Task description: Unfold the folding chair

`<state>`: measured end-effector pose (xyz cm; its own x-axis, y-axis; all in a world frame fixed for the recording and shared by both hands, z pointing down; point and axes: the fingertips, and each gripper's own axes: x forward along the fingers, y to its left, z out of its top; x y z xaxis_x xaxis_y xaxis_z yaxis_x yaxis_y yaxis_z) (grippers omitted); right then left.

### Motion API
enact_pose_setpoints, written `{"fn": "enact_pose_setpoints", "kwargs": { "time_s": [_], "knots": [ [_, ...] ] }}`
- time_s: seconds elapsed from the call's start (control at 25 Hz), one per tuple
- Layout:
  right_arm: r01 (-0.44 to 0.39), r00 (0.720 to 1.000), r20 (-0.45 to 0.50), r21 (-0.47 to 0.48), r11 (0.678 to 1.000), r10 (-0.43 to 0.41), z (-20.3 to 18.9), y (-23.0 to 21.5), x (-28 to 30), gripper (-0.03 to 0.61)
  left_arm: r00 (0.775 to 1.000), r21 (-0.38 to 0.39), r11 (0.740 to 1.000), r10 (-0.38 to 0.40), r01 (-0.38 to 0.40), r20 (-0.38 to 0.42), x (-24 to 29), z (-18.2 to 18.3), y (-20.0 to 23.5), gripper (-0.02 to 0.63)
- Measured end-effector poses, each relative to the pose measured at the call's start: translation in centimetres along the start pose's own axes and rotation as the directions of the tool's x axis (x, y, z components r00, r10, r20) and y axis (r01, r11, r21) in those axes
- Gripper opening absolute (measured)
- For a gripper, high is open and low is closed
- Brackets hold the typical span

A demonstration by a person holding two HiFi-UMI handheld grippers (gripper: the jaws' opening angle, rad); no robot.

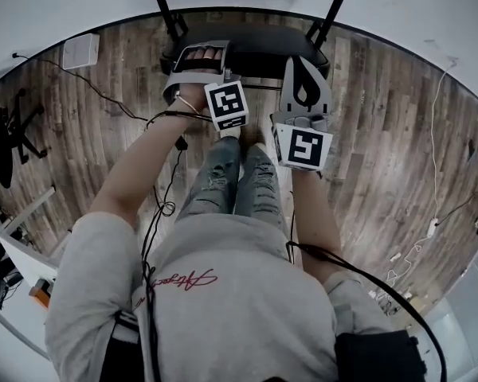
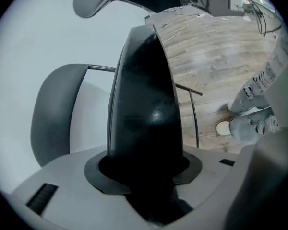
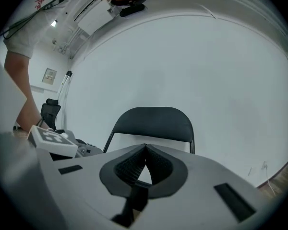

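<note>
The black folding chair stands against the white wall, its seat (image 1: pixel 255 50) just beyond my two grippers in the head view. My left gripper (image 1: pixel 193 64) is closed on the seat's front edge. In the left gripper view that black seat (image 2: pixel 144 104) fills the gap between the jaws, with the backrest (image 2: pixel 53 114) to its left. My right gripper (image 1: pixel 298 62) hovers over the seat's right part, its jaws together and empty. In the right gripper view its tips (image 3: pixel 145 148) meet in front of the curved backrest (image 3: pixel 151 123).
The person's legs (image 1: pixel 239 181) stand right before the chair, one shoe (image 2: pixel 224 127) on the wood floor. An office chair (image 1: pixel 0 142) is far left, a white box (image 1: pixel 80 50) lies by the wall, and cables (image 1: pixel 442 94) trail on the right.
</note>
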<state>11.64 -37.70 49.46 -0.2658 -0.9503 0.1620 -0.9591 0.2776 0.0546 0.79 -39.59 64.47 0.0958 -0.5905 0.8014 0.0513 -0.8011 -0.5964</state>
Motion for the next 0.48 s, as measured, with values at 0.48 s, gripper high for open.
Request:
{"fn": "enact_pose_setpoints", "kwargs": {
  "time_s": [0.48],
  "knots": [
    [-0.015,1.000,-0.005,0.050,0.999,0.016,-8.7,4.3,-11.1,0.015,0.944,0.017,0.945,0.327,-0.327,-0.046,-2.5,-0.6,-13.3,0.236]
  ]
}}
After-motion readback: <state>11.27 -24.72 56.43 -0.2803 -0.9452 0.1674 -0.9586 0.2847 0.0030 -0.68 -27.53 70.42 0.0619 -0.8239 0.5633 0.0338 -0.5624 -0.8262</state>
